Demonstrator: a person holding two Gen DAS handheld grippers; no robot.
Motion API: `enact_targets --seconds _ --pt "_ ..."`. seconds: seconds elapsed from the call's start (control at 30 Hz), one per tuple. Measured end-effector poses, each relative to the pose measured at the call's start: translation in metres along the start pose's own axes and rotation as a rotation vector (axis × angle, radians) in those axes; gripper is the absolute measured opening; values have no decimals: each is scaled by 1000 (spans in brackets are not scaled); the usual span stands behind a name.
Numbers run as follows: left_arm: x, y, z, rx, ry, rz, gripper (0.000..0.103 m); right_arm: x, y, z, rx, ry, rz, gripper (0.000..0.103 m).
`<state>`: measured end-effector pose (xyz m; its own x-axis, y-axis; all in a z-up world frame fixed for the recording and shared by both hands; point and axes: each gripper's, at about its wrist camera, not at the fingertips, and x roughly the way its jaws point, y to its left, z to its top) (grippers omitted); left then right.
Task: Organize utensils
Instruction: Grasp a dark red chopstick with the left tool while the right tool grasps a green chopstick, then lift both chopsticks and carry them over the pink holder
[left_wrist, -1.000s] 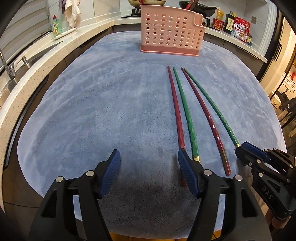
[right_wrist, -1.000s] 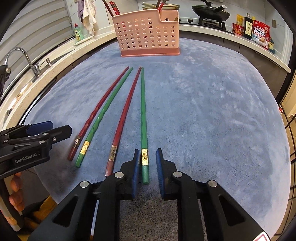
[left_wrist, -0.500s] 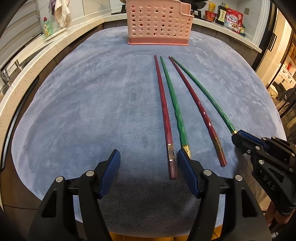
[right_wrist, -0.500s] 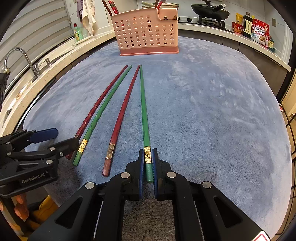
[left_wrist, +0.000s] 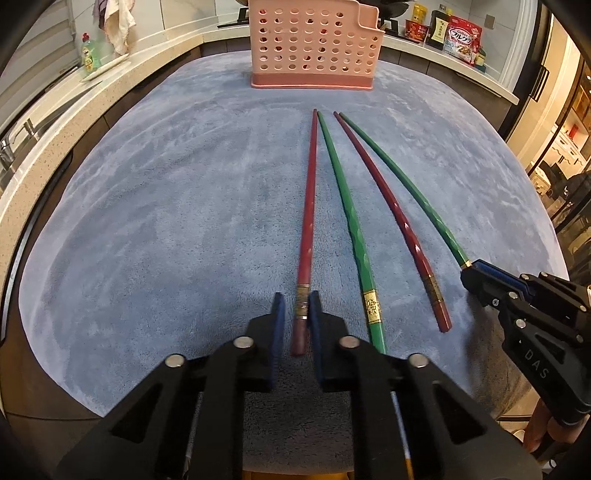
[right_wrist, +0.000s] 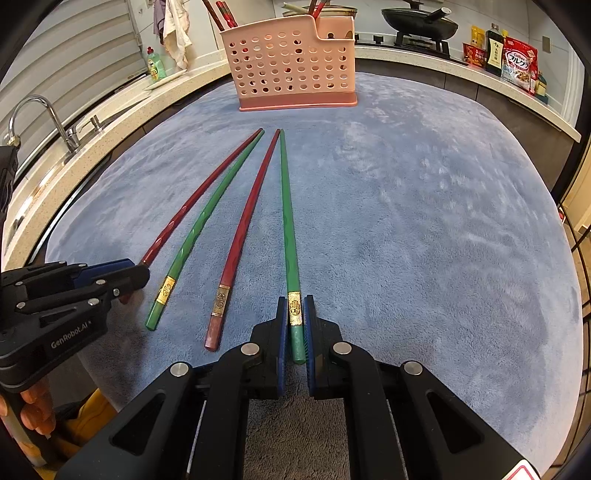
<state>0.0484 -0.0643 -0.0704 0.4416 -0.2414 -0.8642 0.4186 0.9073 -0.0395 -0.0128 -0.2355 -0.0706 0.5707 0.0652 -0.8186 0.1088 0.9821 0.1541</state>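
Chopsticks, four in number, lie side by side on a blue-grey cloth (left_wrist: 155, 221), thick ends near, tips fanning toward a pink perforated basket (left_wrist: 314, 48) at the far edge.

Step in hand: pickup, both hands at once. The left gripper (left_wrist: 295, 314) is pinched on the thick end of the leftmost red chopstick (left_wrist: 308, 218), pads either side of its banded collar. The right gripper (right_wrist: 296, 317) is pinched on the thick end of the rightmost green chopstick (right_wrist: 287, 221), pads against its gold band. The inner green chopstick (right_wrist: 199, 225) and inner red chopstick (right_wrist: 243, 225) lie untouched between the two held ones.

Judgement: neither held stick appears clear of the cloth yet. The next move calls for a lift of each stick, a carry to the basket, and a tip-down drop into a compartment. Other sticks already stand in the basket, seen in the right view; which compartment suits cannot be told. Risk: a long stick held only at its end may swing or pivot in the pads.

Surroundings: kitchen. Pale stone counter runs round the cloth; sink tap (right_wrist: 37, 118) at far left, green soap bottle (right_wrist: 156, 66) and hanging towel (right_wrist: 177, 29) beyond, black wok (right_wrist: 419, 20) on a hob and food packets (right_wrist: 517, 62) at far right.
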Motion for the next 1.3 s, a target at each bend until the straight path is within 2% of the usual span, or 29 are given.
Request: enact_targets --seconds 0.13,0.3,0.63,0.93,1.3 --pt "-3 7 3 -34 12 -37 8 -3 -3 2 18 1 11 7" --pt "-10 9 7 -41 -8 -41 7 -15 -7 10 41 -21 22 7" --pt "-43 24 34 -92 -96 -69 7 -55 -14 47 66 -136 22 7" --pt "-82 37 84 -119 -222 -84 7 -87 -16 96 63 -259 30 7" --pt "-107 46 142 -132 -320 -78 7 -104 -26 155 81 -381 44 7"
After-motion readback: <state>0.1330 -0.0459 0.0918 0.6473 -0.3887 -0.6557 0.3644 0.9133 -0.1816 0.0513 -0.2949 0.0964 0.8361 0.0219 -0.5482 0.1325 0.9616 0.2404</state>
